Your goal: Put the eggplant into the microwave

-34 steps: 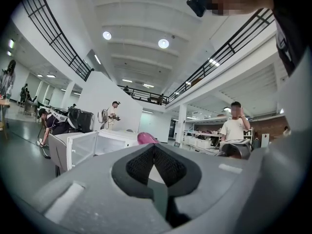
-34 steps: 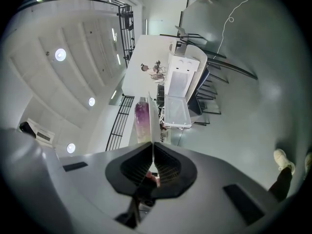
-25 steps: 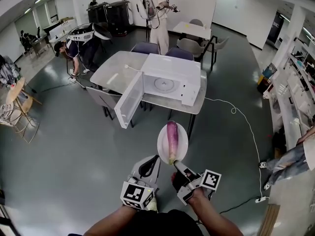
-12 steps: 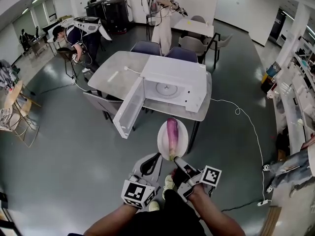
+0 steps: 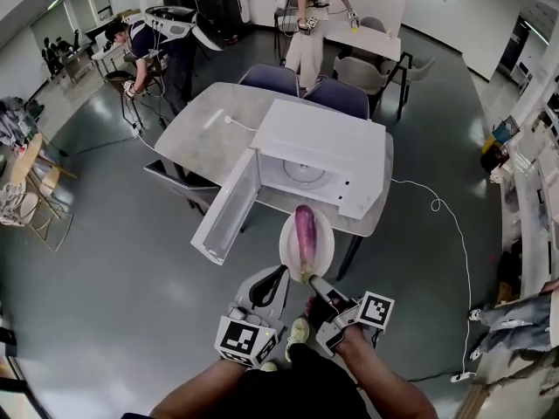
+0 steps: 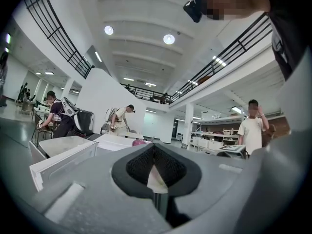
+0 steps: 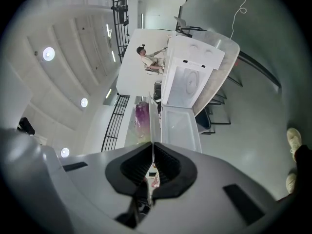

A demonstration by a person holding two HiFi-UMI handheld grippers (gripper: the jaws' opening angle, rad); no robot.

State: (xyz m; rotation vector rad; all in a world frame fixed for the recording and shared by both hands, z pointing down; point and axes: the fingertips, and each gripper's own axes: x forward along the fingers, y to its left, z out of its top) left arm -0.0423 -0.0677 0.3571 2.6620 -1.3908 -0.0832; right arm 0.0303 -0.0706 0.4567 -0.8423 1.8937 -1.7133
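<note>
A purple eggplant lies lengthwise on a white plate carried in the air just in front of the table. My right gripper is shut on the plate's near rim. My left gripper is shut at the rim's near-left edge, and a pale sliver shows between its pads. The white microwave stands on the table with its door swung wide open to the left, turntable visible inside. In the right gripper view the eggplant sits beyond the shut right gripper, with the microwave ahead.
The grey table has chairs along its far side and one chair at its left. A white cable trails over the floor to the right. People stand or bend over at the back, one of them behind the table.
The table and open microwave have come closer and lower in the head view. The plate with the eggplant stays held in front of both grippers, its far edge now reaching the table's edge.
</note>
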